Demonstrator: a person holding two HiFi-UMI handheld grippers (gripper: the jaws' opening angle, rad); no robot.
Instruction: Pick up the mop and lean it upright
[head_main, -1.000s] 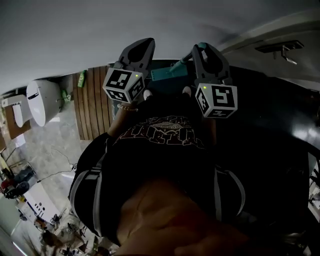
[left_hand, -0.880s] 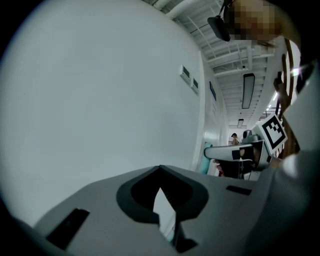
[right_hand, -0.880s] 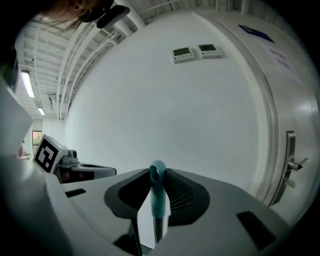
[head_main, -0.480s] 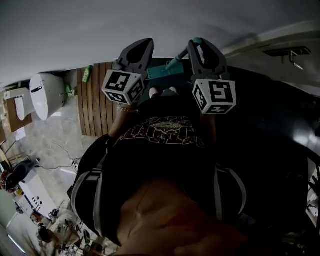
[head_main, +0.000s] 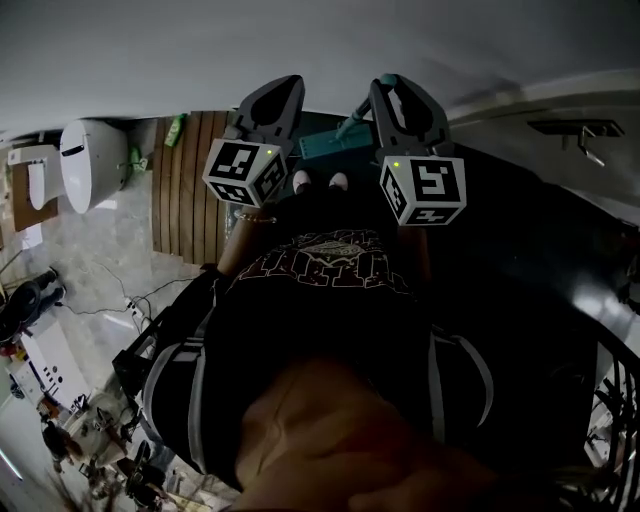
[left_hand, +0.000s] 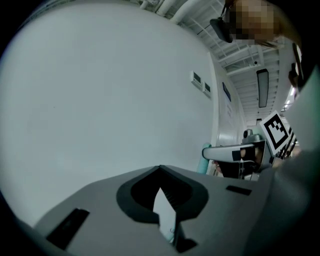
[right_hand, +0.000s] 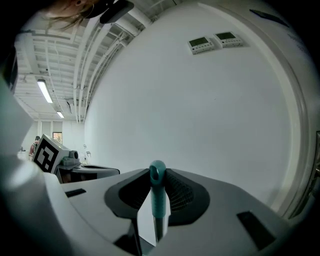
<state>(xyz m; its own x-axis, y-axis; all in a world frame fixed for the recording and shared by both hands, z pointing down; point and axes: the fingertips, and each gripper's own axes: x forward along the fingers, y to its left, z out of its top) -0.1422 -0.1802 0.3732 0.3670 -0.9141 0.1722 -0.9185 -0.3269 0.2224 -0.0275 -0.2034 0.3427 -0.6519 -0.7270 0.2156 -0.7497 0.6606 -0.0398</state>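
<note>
The right tongs (right_hand: 157, 172) are clamped on the mop's teal handle (right_hand: 158, 197), whose rounded tip stands up just past the jaw ends, before a white wall (right_hand: 200, 110). The left tongs (left_hand: 160, 170) are closed and empty, tips meeting. Only the head view shows the rest of the mop: its shaft slants down from the right tongs (head_main: 392, 85) to the mop head (head_main: 322, 147) on the floor by the person's shoes (head_main: 318, 181), with the left tongs (head_main: 283, 88) alongside.

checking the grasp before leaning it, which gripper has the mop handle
The right gripper: the teal mop handle stands clamped between its jaws. The left gripper has nothing between its own.
</note>
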